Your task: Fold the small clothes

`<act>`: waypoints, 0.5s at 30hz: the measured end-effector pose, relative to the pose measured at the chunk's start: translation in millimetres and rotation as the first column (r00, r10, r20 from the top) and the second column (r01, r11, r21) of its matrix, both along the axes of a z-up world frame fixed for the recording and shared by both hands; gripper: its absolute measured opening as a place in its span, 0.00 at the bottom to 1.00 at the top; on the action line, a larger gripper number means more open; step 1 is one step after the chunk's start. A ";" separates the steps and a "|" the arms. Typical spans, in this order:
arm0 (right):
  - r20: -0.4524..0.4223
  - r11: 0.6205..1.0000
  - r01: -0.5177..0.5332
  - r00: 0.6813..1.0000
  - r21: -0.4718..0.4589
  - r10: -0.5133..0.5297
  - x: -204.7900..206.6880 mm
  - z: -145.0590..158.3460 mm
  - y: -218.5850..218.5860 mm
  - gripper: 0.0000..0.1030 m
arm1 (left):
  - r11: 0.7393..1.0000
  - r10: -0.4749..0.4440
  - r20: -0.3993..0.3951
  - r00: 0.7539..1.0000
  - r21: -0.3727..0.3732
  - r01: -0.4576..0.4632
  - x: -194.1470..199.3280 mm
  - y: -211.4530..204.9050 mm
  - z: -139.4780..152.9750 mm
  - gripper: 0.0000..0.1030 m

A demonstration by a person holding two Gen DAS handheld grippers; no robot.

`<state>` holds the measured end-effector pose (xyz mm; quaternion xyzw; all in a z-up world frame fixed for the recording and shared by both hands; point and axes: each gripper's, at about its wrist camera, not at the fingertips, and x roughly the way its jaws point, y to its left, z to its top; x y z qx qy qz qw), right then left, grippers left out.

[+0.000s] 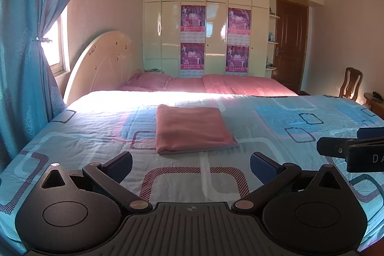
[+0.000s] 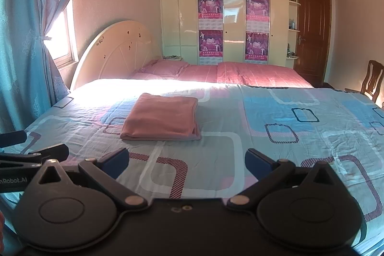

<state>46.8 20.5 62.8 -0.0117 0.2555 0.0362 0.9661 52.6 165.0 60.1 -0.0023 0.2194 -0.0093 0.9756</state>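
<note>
A pink cloth (image 1: 192,128) lies folded into a neat rectangle on the blue patterned bedsheet (image 1: 276,116); it also shows in the right wrist view (image 2: 162,118). My left gripper (image 1: 191,166) is open and empty, held above the sheet just short of the cloth's near edge. My right gripper (image 2: 187,160) is open and empty, near the sheet, to the right of the cloth and short of it. The right gripper's side shows in the left wrist view (image 1: 350,148), and the left gripper's side in the right wrist view (image 2: 31,155).
A second bed with pink bedding (image 1: 216,85) and a cream headboard (image 1: 100,59) lies behind. Cream wardrobe (image 1: 206,28) with posters, brown door (image 1: 289,44), wooden chair (image 1: 351,84) at right, blue curtain (image 1: 21,64) and window at left.
</note>
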 end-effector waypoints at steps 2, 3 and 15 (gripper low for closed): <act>-0.001 1.000 -0.002 1.000 0.001 0.002 0.2 0.1 0.9 0.99 | 1.000 -0.002 -0.001 1.000 -0.002 0.002 0.4 0.5 -0.2 1.00; 0.001 1.000 -0.002 1.000 0.000 0.002 0.1 0.3 0.7 0.99 | 1.000 -0.001 0.001 1.000 -0.002 0.001 0.0 0.2 -0.1 1.00; -0.001 1.000 -0.002 1.000 -0.006 0.002 1.7 2.0 -0.3 0.99 | 1.000 -0.025 0.010 1.000 0.004 0.025 1.8 -1.6 0.9 1.00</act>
